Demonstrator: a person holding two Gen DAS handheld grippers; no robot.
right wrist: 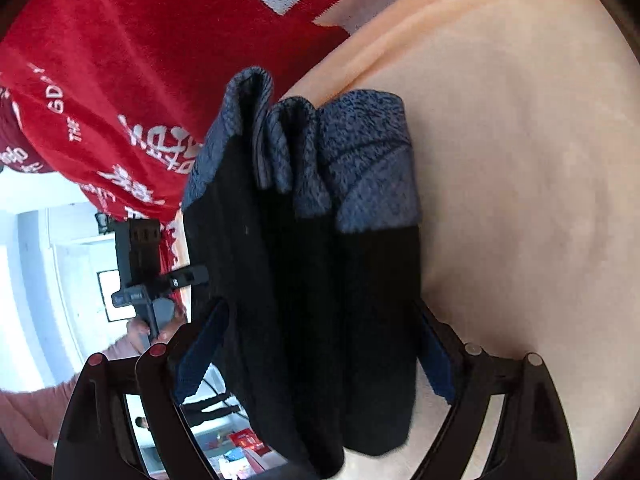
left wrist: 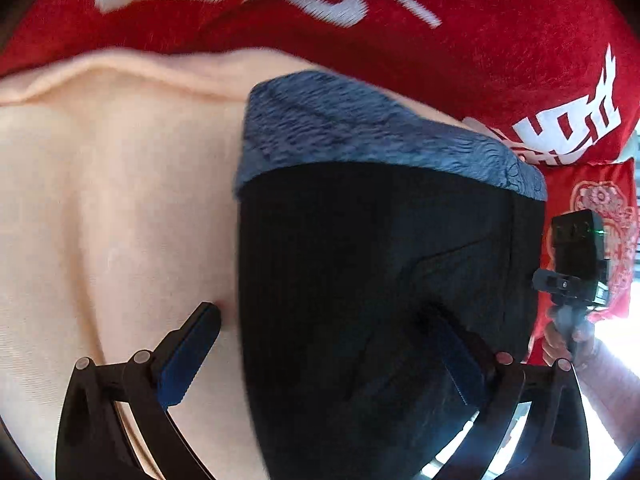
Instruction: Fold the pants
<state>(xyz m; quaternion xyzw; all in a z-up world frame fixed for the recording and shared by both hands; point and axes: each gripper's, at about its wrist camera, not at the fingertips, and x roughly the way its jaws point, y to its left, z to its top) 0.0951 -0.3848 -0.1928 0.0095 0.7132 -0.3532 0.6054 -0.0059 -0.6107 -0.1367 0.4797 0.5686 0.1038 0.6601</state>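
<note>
On my right wrist feed I can read "THE" and "GD" in small white letters on the red blanket point(right wrist: 120, 60) — the rest is cut off. The large white characters on it, in both feeds, are too blurred or cropped to read.

The folded black pants with a blue-grey knitted waistband point(right wrist: 312, 248) lie on the peach-coloured cloth-covered surface point(left wrist: 100, 200), near its far edge, waistband end toward that edge. Beyond the edge lies the red plush blanket with white lettering point(left wrist: 440, 40). The pants' folded layers stack side by side, between the right tongs point(right wrist: 320, 344).
</note>
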